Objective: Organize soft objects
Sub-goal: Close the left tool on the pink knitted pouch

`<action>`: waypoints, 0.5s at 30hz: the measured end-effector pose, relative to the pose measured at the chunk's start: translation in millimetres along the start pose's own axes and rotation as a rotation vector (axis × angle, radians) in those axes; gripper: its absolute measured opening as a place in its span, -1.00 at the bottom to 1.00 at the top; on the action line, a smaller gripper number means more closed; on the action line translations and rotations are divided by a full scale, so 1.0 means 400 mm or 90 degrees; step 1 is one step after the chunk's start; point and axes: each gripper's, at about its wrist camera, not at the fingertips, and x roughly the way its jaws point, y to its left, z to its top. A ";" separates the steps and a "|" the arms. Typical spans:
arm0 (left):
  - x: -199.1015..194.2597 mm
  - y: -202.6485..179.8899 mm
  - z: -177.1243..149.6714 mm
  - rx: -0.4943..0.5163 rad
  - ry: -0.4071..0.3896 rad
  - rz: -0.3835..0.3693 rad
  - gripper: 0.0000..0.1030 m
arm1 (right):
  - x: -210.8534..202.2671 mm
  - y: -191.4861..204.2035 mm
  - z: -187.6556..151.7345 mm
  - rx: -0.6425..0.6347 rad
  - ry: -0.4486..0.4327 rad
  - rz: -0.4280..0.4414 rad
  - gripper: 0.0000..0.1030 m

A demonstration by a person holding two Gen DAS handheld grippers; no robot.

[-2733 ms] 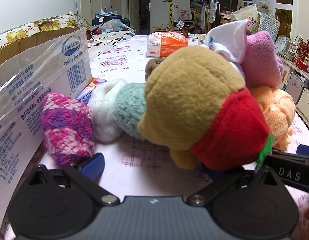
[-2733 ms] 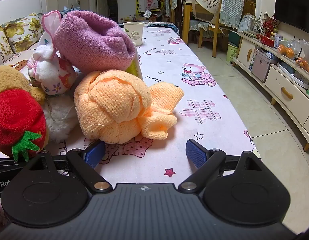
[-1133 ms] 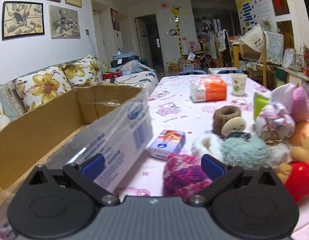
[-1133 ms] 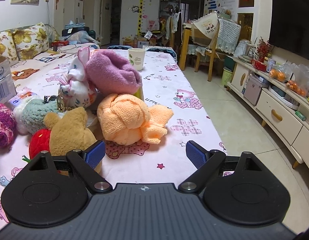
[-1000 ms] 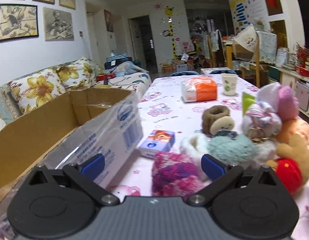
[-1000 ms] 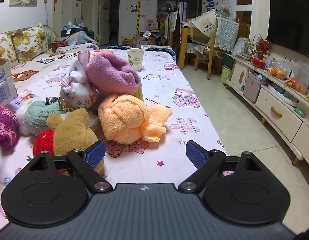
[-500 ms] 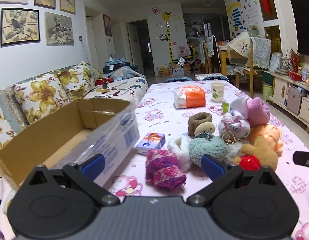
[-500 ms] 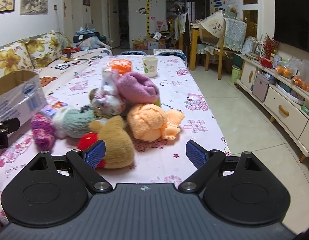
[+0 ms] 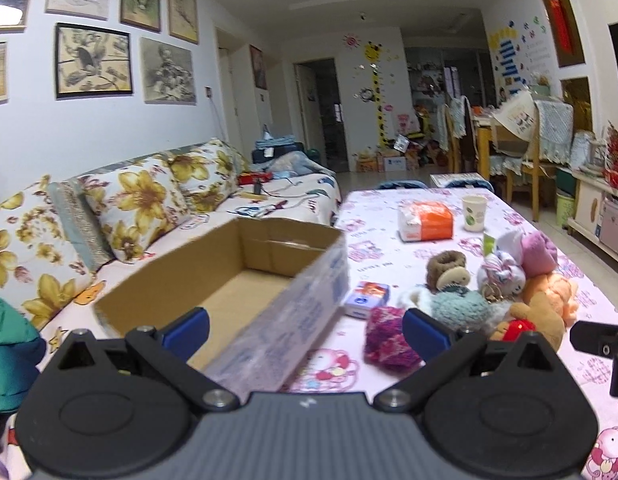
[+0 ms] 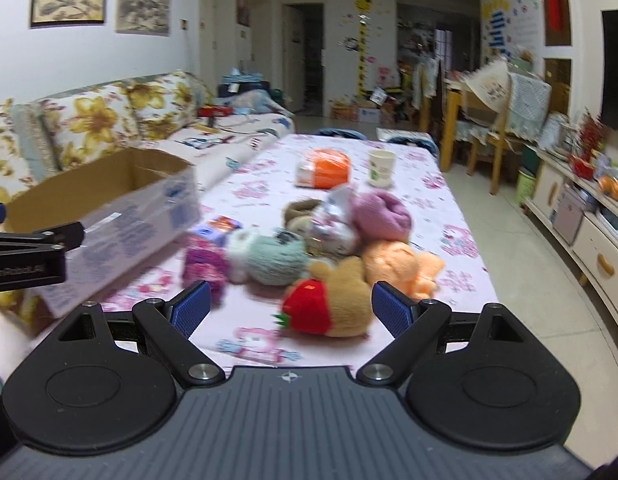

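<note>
Two grippers are seen with jaws spread wide and nothing held: the left gripper (image 9: 305,330) at lower centre of its view, the right gripper (image 10: 290,312) likewise. Soft toys (image 10: 309,256) are clustered on the pink patterned tablecloth (image 10: 437,208) at mid-frame, right of an open cardboard box (image 9: 245,276) whose blue printing is blurred and unreadable. Partial lettering, "GenRobot", is shown on the left gripper's side at the left edge of the right view.

The tablecloth (image 9: 389,254) is pink with cartoon prints, and the box (image 9: 245,280) plain brown. Among the soft things lie a magenta-purple knit (image 9: 389,340), a teal ball (image 9: 459,308), an orange towel (image 10: 397,262) and a tan bear (image 10: 345,300) holding a red strawberry (image 10: 309,308).
</note>
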 end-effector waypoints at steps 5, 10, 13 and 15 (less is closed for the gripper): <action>-0.038 0.049 0.002 -0.020 -0.014 0.024 0.98 | -0.047 0.070 0.017 -0.024 -0.011 0.033 1.00; -0.067 0.091 0.003 -0.036 -0.025 0.039 0.98 | -0.099 0.117 0.027 -0.040 -0.020 0.059 1.00; -0.072 0.106 0.004 -0.045 -0.028 0.042 0.98 | -0.112 0.137 0.037 -0.047 -0.023 0.072 1.00; -0.077 0.110 0.002 -0.049 -0.029 0.043 0.98 | -0.116 0.148 0.043 -0.051 -0.025 0.076 1.00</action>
